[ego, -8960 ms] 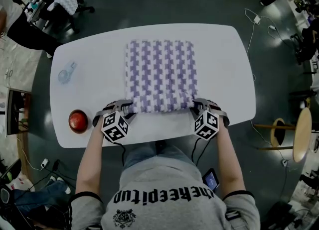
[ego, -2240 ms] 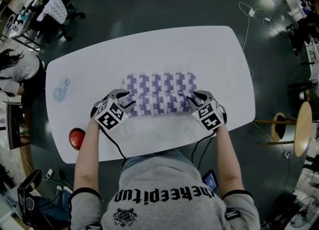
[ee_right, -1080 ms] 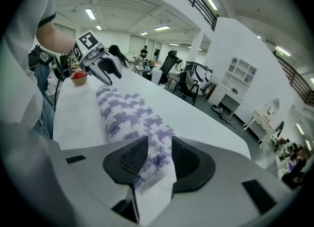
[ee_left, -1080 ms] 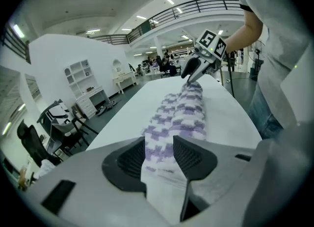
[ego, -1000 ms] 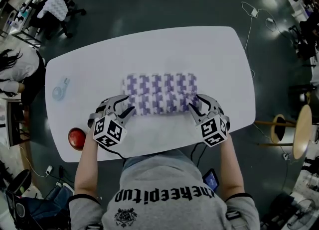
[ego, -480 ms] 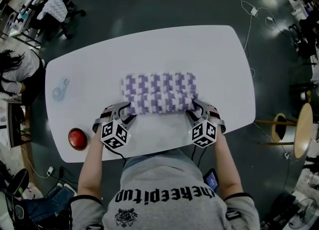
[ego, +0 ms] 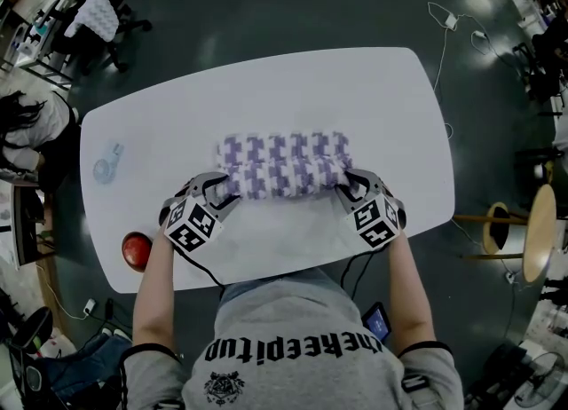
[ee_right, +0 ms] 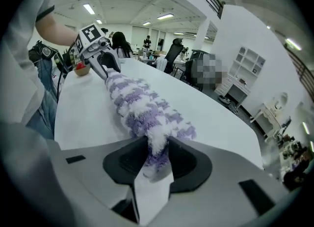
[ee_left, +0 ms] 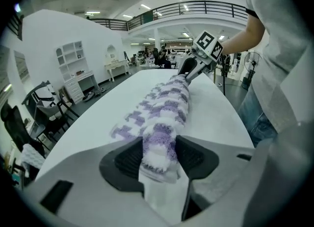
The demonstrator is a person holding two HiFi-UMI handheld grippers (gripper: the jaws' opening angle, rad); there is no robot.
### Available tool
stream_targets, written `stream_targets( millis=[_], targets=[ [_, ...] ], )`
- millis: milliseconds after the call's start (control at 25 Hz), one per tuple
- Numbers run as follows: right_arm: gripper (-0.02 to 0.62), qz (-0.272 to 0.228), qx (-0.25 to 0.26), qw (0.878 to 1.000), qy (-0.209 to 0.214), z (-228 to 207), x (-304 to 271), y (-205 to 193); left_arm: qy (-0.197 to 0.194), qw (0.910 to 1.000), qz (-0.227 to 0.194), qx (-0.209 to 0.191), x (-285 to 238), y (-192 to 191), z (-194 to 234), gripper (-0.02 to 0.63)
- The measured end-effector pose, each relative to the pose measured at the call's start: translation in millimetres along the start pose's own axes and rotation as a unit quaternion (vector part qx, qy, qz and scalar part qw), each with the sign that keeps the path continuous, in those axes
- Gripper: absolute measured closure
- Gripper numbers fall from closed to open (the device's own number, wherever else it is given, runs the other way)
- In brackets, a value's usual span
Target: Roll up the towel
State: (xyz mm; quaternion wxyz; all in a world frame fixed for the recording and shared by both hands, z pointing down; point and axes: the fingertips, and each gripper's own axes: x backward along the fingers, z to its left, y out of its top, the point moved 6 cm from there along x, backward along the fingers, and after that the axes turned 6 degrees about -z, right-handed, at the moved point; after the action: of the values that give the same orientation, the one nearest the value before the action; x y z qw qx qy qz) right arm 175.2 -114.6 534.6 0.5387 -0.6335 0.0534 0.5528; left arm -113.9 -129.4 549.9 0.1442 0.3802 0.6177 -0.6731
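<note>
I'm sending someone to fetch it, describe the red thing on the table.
Find the white oval table, then its near corner on the person's left. The small round glossy red object sits there, the only red thing; its neighbour is a clear pale-blue object.

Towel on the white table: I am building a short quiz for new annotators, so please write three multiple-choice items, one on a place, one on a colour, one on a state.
1. The red round object lies: A on the table, at the person's left; B on a chair; C on the floor.
2. The towel is: A green and yellow; B purple and white; C plain black.
3. The towel is: A spread flat; B rolled into a log; C hanging off the table edge.

Key: 1 A, it sits near the table's left end in the head view. 2 B, every view shows purple and white checks. 3 B, it is a log, with the left claw and right claw shut on its ends, their jaws having just been closing.
</note>
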Motion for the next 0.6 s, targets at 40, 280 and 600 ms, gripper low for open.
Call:
stream_targets(
  millis=[40, 280, 600],
  targets=[
    [0.466, -0.002, -0.003, 1.0, -0.002, -3, -1, 2, -0.001, 1.0, -0.002, 0.003, 0, 1, 4, 0.391],
    [0.463, -0.012, -0.026, 0.999, -0.021, -24, -9, 13, 0.001, 0.9995, -0.015, 0.027, -4, 10, 28, 0.391],
    [0.463, -0.01, -0.065, 0.997, -0.04, -47, -25, 22, 0.018, 0.9977, -0.037, 0.055, -12, 18, 63, 0.391]
  ],
)
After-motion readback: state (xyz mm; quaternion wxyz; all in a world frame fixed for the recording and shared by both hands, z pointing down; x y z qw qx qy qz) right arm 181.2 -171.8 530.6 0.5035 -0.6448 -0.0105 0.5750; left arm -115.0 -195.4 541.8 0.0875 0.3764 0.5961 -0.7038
